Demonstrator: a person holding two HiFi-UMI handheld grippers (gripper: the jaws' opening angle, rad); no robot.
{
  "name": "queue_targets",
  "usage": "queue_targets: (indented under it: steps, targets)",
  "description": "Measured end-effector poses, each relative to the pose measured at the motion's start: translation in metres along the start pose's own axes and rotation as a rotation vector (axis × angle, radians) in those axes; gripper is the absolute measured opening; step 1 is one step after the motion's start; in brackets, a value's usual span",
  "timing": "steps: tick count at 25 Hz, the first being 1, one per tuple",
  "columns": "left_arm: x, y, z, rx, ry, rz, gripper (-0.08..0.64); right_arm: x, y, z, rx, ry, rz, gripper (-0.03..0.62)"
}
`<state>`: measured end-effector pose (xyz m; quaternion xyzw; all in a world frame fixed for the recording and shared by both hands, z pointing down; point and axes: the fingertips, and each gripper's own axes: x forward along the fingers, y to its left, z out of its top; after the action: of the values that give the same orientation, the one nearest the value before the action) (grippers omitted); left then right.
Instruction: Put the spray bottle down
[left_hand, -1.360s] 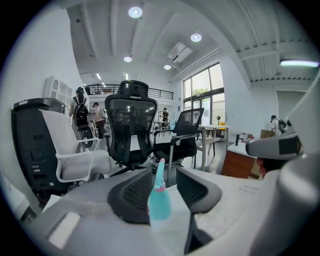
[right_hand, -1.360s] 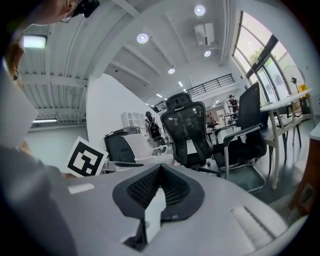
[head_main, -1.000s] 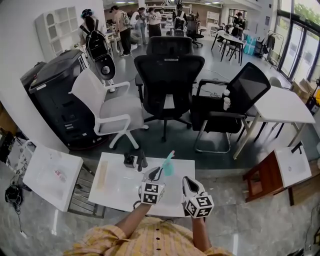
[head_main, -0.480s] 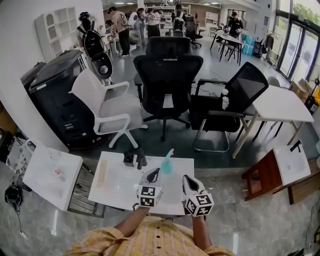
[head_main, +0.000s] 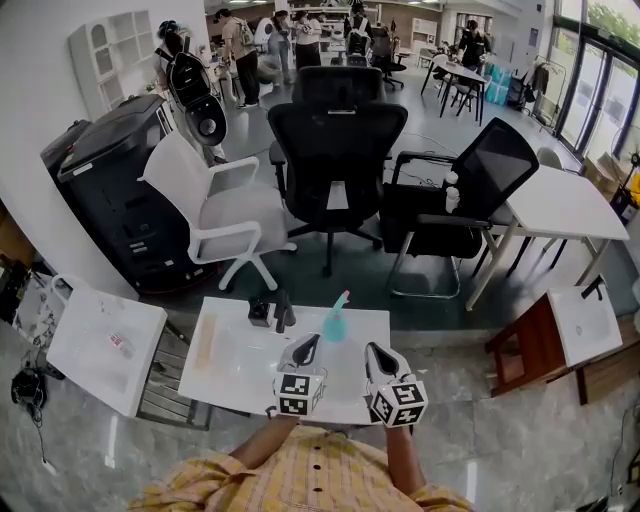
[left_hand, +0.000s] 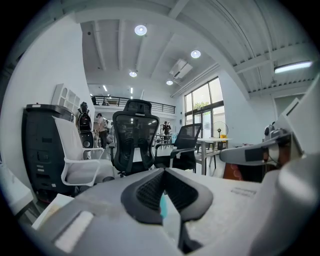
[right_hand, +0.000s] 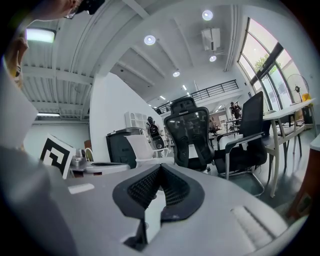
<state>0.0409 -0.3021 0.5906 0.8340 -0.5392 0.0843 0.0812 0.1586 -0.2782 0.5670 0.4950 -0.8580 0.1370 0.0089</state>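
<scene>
A teal spray bottle (head_main: 335, 322) stands upright on the white table (head_main: 235, 370), near its far edge. My left gripper (head_main: 308, 346) sits just short of the bottle and slightly left of it, apart from it. In the left gripper view its jaws (left_hand: 163, 172) meet at the tips, shut on nothing, and a sliver of the teal bottle (left_hand: 162, 206) shows through the gap below them. My right gripper (head_main: 372, 352) hovers over the table to the bottle's right. Its jaws (right_hand: 160, 169) also touch at the tips and are empty.
Small black items (head_main: 272, 314) and a pale wooden strip (head_main: 205, 345) lie on the table's left part. Beyond the far edge stand a black office chair (head_main: 335, 140), a white chair (head_main: 210, 215) and another black chair (head_main: 480, 190). A white side table (head_main: 105, 350) stands at left.
The left gripper's jaws have closed and it has drawn back a little from the spray bottle, which stays standing on the table. The right gripper has kept still.
</scene>
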Motion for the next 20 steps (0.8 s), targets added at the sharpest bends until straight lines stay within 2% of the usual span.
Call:
queue_targets:
  steps: [20]
  targets:
    - [0.0022,-0.0012,0.007,0.015,-0.026,-0.02,0.0,0.0008,-0.0078,0.0085,-0.024,-0.015,-0.022,-0.002]
